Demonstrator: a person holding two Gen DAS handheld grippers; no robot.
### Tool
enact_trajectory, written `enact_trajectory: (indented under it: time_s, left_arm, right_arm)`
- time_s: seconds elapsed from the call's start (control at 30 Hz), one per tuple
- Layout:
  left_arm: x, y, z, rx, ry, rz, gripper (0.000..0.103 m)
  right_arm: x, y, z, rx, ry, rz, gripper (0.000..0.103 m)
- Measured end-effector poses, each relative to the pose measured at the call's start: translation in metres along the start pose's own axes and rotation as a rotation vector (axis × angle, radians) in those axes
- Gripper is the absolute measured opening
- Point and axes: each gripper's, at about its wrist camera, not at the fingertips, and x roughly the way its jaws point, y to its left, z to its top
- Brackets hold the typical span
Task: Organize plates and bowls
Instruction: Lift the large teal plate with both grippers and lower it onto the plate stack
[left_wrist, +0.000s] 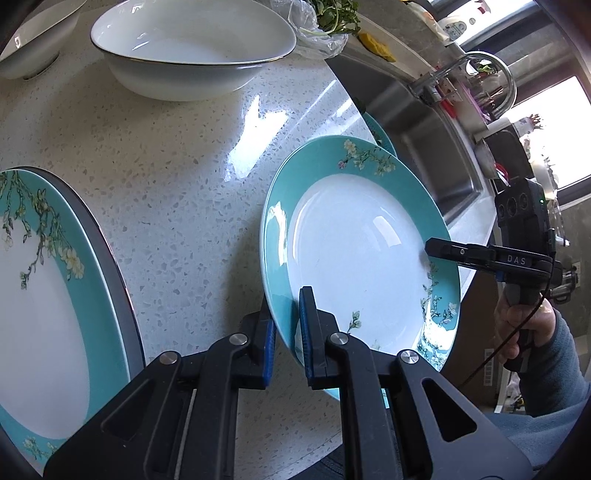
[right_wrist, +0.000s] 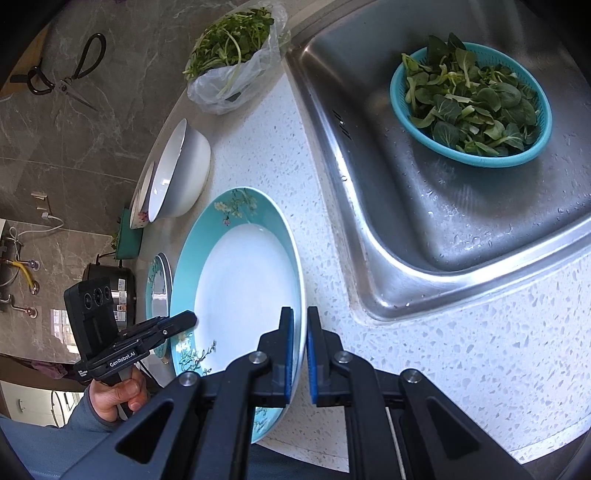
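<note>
A teal-rimmed floral plate is held tilted above the speckled counter. My left gripper is shut on its near rim. My right gripper is shut on its opposite rim; it also shows in the left wrist view. The same plate fills the middle of the right wrist view, where the left gripper shows at its far edge. A second floral plate lies on the counter at left. Two white bowls stand at the back.
A steel sink lies right of the counter and holds a teal colander of greens. A bag of herbs sits at the back. A faucet stands beyond the sink. Scissors hang on the wall.
</note>
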Motion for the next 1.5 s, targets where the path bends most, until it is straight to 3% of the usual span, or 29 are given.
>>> enact_trajectory:
  time_s: [0.23, 0.5, 0.7, 0.93, 1.23, 1.5]
  left_arm:
    - [-0.019, -0.011, 0.003, 0.043, -0.038, 0.016, 0.010]
    - [-0.085, -0.010, -0.009, 0.058, -0.132, 0.040, 0.010]
    - [-0.147, 0.022, -0.026, 0.008, -0.210, 0.092, 0.010]
    - [-0.201, 0.090, -0.048, -0.080, -0.264, 0.168, 0.010]
    - [-0.187, 0.186, -0.072, -0.163, -0.240, 0.180, 0.010]
    - [-0.164, 0.211, -0.074, -0.137, -0.218, 0.184, 0.011]
  right_arm:
    - [-0.011, 0.014, 0.000, -0.033, -0.025, -0.001, 0.009]
    - [-0.023, 0.067, -0.003, -0.121, -0.045, 0.025, 0.009]
    - [-0.003, 0.130, -0.006, -0.207, -0.025, 0.074, 0.010]
    - [0.055, 0.197, -0.011, -0.304, 0.053, 0.116, 0.011]
    - [0.136, 0.220, -0.020, -0.303, 0.124, 0.084, 0.011]
    - [0.163, 0.217, -0.027, -0.277, 0.120, 0.029, 0.011]
